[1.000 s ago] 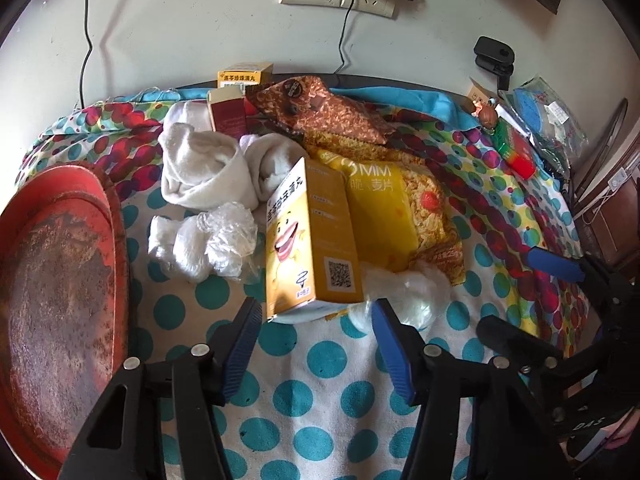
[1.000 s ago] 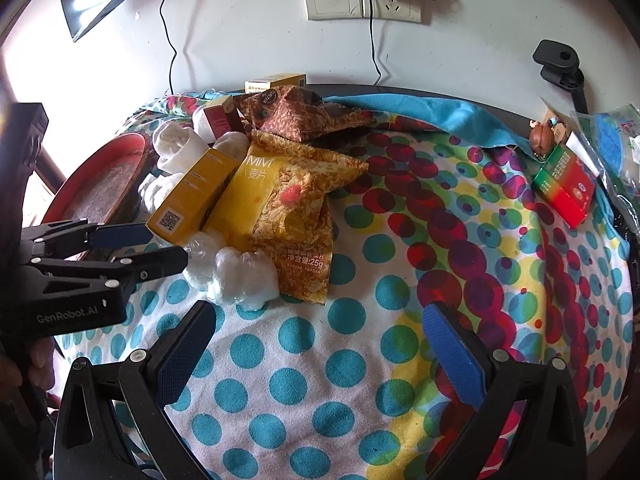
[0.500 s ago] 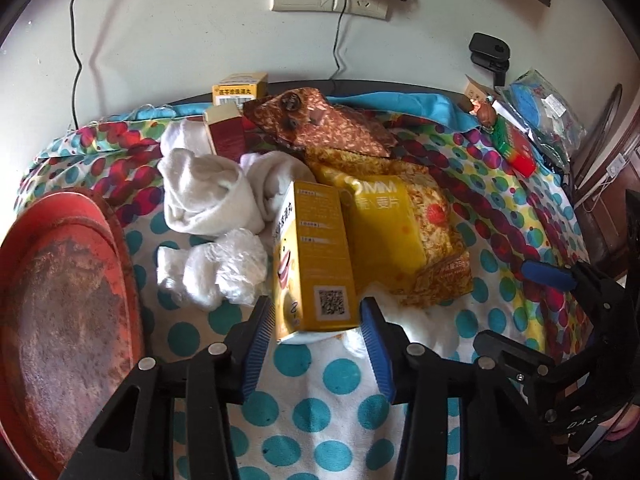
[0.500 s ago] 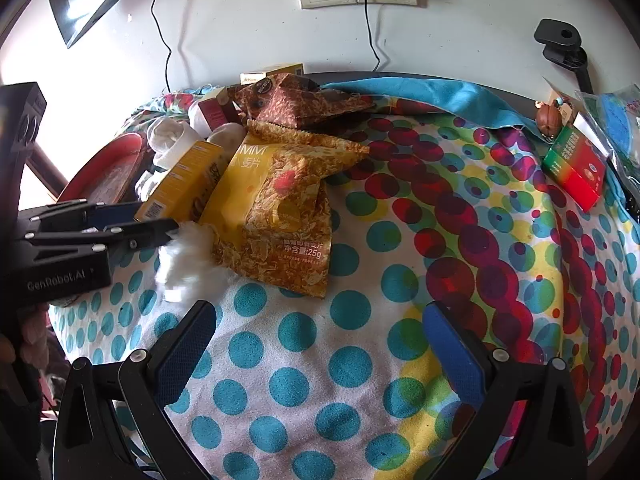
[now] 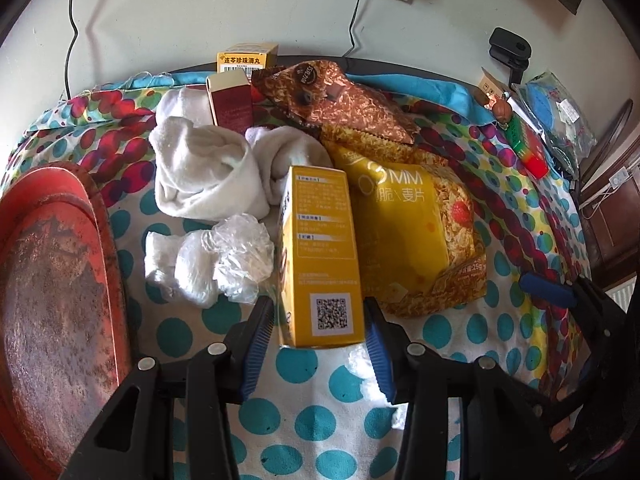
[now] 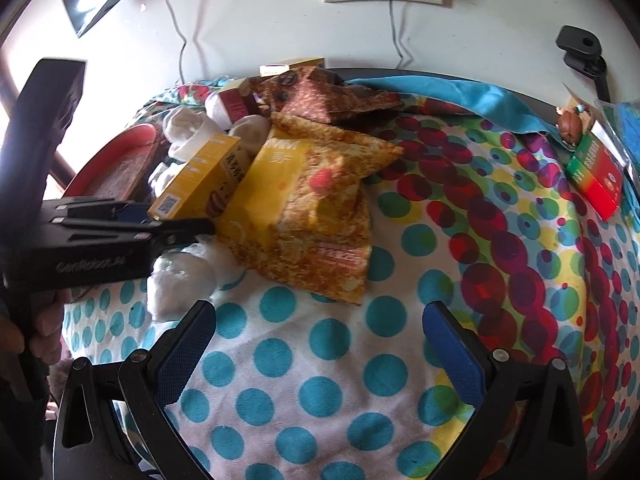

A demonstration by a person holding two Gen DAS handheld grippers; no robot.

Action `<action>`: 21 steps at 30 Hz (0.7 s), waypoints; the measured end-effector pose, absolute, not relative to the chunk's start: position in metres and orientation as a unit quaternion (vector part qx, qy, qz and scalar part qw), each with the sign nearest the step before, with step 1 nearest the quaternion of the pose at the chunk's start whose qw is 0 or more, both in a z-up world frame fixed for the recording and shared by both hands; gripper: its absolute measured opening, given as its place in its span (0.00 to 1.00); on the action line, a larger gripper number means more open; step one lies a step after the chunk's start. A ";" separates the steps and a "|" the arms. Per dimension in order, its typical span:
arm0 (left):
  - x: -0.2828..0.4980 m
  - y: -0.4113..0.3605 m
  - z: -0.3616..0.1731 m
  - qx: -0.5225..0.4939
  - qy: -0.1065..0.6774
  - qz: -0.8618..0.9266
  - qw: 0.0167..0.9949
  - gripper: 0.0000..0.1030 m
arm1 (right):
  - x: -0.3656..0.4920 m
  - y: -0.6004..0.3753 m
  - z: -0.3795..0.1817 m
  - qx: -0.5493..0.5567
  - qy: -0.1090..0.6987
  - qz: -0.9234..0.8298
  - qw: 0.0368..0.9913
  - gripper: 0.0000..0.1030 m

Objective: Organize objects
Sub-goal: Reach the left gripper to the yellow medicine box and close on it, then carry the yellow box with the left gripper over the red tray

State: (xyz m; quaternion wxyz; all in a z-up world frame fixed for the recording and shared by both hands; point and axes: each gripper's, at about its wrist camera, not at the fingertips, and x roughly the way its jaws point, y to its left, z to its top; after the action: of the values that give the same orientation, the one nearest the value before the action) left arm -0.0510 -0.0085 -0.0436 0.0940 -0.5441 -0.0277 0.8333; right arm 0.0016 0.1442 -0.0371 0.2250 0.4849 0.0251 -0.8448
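A yellow carton with a QR code [image 5: 320,256] stands on edge among the pile on the spotted cloth. My left gripper [image 5: 318,312] is shut on it, one blue pad pressed on each long side near its lower end. In the right wrist view that same yellow carton [image 6: 200,184] shows at the left, with the left gripper [image 6: 160,220] on its near end. A yellow cereal bag [image 5: 408,232] leans against the carton's right side. My right gripper [image 6: 318,316] hangs open over bare spotted cloth, nothing between its fingers.
White rolled towels [image 5: 204,168] and crumpled clear plastic [image 5: 224,260] lie left of the carton. A worn red tray [image 5: 52,300] fills the left edge. A brown snack bag [image 5: 340,100], a dark red box [image 5: 232,100] and a small yellow box [image 5: 246,60] sit at the back. A red-green box [image 6: 596,176] lies far right.
My left gripper moved in around the yellow carton and closed its pads on it; the carton turned so its narrow face points up. The right gripper stayed open in place.
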 end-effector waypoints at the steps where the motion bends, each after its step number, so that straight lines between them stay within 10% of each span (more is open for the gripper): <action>1: -0.051 -0.008 -0.044 -0.545 -0.026 0.832 0.096 0.45 | 0.003 0.143 -0.037 0.484 0.029 -0.844 0.231 1.00; 7: -0.052 -0.007 -0.045 -0.543 -0.029 0.833 0.103 0.29 | 0.011 0.131 -0.039 0.483 0.030 -0.836 0.261 1.00; 21: -0.033 -0.010 -0.022 -0.526 -0.019 0.843 0.107 0.28 | 0.025 0.107 -0.041 0.487 0.035 -0.820 0.300 0.96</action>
State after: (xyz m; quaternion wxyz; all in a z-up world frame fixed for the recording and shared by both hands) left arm -0.0329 -0.0099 -0.0221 0.1071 -0.5261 -0.0194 0.8434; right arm 0.0254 0.1067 -0.0414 0.2998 0.4868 0.0349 -0.8197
